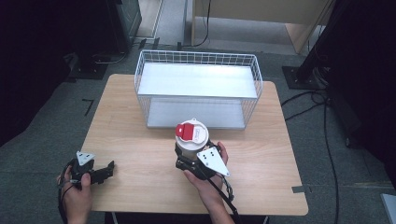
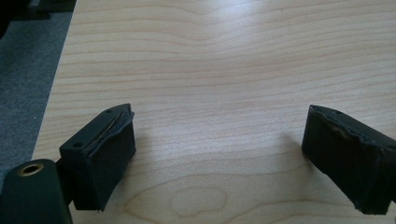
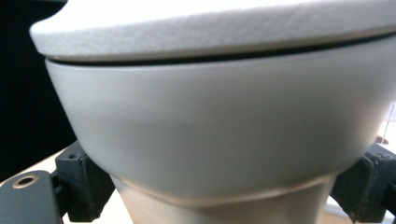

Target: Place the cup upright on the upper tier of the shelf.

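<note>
Standing just before the wire basket [image 1: 197, 88], the lidded cup [image 1: 191, 140] sits clamped by the right gripper [image 1: 194, 161]; left gripper [image 1: 105, 170] spread wide.

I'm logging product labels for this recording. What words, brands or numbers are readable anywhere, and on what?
None can be read.
White lid of the beige cup held in the right tool: a small label beside its red tab, print too blurred to read.

ahead of you the white wire basket [image 1: 198, 88] blocks the far middle of the counter [image 1: 135, 154]. bare counter lies open to its left and right. the lidded cup [image 1: 190, 140] stands just before it; your left hand-held gripper [image 1: 105, 171] has bare wood around it.
</note>
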{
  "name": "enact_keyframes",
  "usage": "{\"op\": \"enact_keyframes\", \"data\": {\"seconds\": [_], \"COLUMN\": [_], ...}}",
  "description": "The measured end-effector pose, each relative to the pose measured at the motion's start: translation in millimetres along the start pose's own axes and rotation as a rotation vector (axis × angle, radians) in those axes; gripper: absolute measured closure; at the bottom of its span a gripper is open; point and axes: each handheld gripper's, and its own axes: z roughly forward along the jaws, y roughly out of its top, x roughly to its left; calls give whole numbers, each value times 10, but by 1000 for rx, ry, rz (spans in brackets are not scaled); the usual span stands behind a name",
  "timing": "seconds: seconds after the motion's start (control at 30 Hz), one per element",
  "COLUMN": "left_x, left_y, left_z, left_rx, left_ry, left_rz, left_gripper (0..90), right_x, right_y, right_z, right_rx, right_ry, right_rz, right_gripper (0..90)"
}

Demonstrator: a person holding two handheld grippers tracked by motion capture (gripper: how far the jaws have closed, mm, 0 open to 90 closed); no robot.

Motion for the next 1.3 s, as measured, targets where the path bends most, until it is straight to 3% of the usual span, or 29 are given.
{"op": "enact_keyframes", "data": {"seconds": [0.5,0.8,1.3], "left_x": [1,1,-1], "left_y": [0,0,0], "left_z": [-1,-1,1], "left_rx": [1,2,0], "left_ry": [0,0,1], "left_rz": [1,1,1], "left_gripper": [102,102,101], "right_x": [-79,-156,-373], "right_y": [536,771,1236], "right_z": [77,156,596], "right_rx": [-109,-138,-153], "right_ry": [-13,-35,-74], "right_rz": [-47,-76,-110], "right_gripper": [96,96,97]}}
